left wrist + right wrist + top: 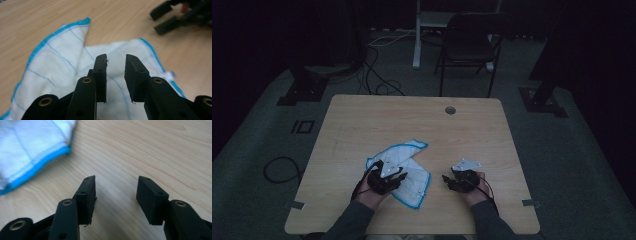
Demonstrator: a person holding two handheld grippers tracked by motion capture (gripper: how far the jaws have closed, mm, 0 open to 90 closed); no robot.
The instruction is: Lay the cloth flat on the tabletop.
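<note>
- Both black two-jaw grippers had their jaws apart with nothing between them: the left gripper [398,178] hovered over the white cloth with a bright blue stitched edge [412,165], its jaws a narrow gap apart, and the right gripper [448,181] stood over bare wood, its jaws wider apart.
- One such cloth lay crumpled, partly folded over itself, on the near middle of the pale wooden table [412,120], left of the right gripper.
- In the left gripper view the cloth [57,72] spread beneath and beyond the jaws, with thin blue grid lines across it.
- In the right gripper view only a corner of the cloth [30,150] showed, well apart from the jaws.
- Two gripped hands came in from the near edge, forearms in dark sleeves, each gripper angled inward toward the other.
- One dark folding chair [469,42] stood beyond the table on the grey floor.
</note>
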